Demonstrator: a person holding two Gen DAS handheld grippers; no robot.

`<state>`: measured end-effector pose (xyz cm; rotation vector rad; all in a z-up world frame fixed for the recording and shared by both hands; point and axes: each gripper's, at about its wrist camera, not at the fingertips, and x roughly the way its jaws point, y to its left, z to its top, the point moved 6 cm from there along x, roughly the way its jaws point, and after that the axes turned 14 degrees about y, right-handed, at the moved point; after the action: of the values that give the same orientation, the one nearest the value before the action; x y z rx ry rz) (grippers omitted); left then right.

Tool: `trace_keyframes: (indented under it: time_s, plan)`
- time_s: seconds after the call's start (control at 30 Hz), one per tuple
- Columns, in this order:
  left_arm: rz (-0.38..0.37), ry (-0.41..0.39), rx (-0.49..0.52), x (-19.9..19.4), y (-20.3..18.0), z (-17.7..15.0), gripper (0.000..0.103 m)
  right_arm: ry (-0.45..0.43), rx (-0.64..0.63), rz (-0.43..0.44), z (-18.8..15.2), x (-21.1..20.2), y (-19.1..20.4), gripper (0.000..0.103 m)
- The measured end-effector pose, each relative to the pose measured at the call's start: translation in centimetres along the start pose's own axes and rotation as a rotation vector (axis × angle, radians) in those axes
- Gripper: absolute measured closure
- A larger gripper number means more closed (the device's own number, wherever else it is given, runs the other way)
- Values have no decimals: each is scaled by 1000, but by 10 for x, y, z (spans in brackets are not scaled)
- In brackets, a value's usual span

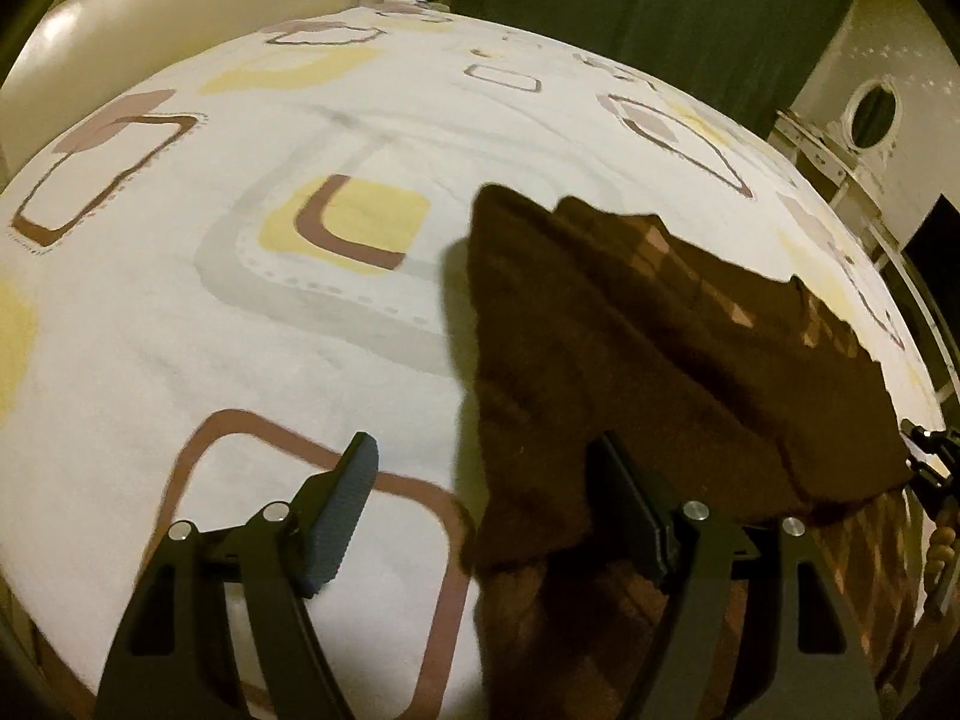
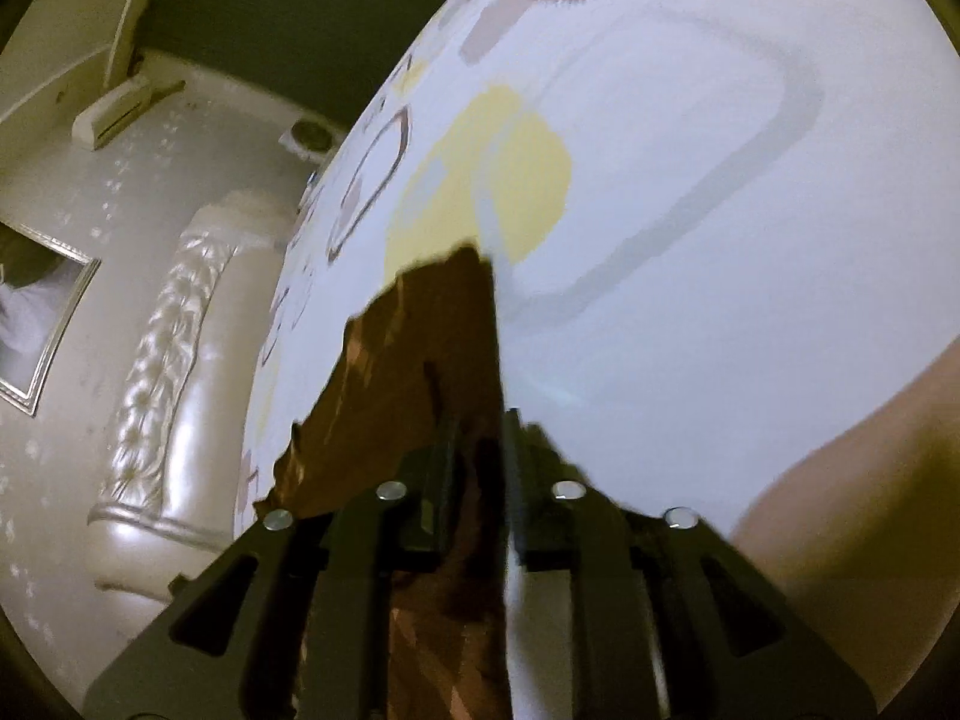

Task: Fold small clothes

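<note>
A dark brown patterned garment (image 1: 660, 360) lies partly folded on the bed sheet (image 1: 240, 330), toward the right. My left gripper (image 1: 486, 468) is open, with its jaws wide apart over the garment's near left edge; the right finger (image 1: 630, 510) rests over the cloth and the left finger (image 1: 345, 510) over bare sheet. My right gripper (image 2: 477, 426) is shut on the garment's edge (image 2: 420, 348) and holds it just above the sheet (image 2: 690, 240). The right gripper's tip also shows at the far right of the left wrist view (image 1: 930, 456).
The bed has a cream padded headboard (image 2: 162, 372) and a white sheet with brown, yellow and grey squares. A dark green curtain (image 1: 648, 12) hangs behind the bed. A white dresser with an oval mirror (image 1: 870, 114) stands at the right. A framed picture (image 2: 42, 312) hangs on the wall.
</note>
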<state>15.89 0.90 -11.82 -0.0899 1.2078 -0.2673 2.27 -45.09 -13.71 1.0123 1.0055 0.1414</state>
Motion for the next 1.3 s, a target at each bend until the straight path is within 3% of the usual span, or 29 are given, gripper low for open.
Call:
trace_keyframes:
  time_s: [0.1,0.17,0.3,0.43,0.5,0.57,0.63,0.7,0.8,0.83,0.9,1.1,1.3]
  plan:
    - [-18,-52,-9,-20,3,1,29,-8,-86,18,7,-7,33,83]
    - [-30,-87,-2,-33,0,5,29,35,-176,34,9,8,70,78]
    - [-76,-105,29,-34,-13,22,29,212,-333,90,1,75,145,75]
    - [-37,-21,7,-1,-5,29,29,418,-515,55,-23,162,207,75]
    - [-26,38,-28,16,8,25,29,513,-567,37,-33,202,226,75]
    - [-41,11,-13,13,10,22,29,564,-627,-6,-38,235,239,75]
    - [-17,-1,19,13,7,19,29,602,-669,-26,-43,254,245,72]
    - [-13,-10,24,13,7,18,29,658,-700,-18,-52,267,247,63]
    - [-14,-19,21,13,7,19,28,726,-756,-12,-67,272,249,62]
    - [-13,-22,22,14,7,19,28,730,-792,-29,-72,272,249,63]
    - [-8,-30,29,14,6,18,27,729,-851,-82,-80,272,248,97]
    - [0,-39,37,16,7,18,26,577,-763,-135,-53,271,238,102]
    - [5,-43,47,17,7,18,26,512,-717,-126,-46,269,232,99]
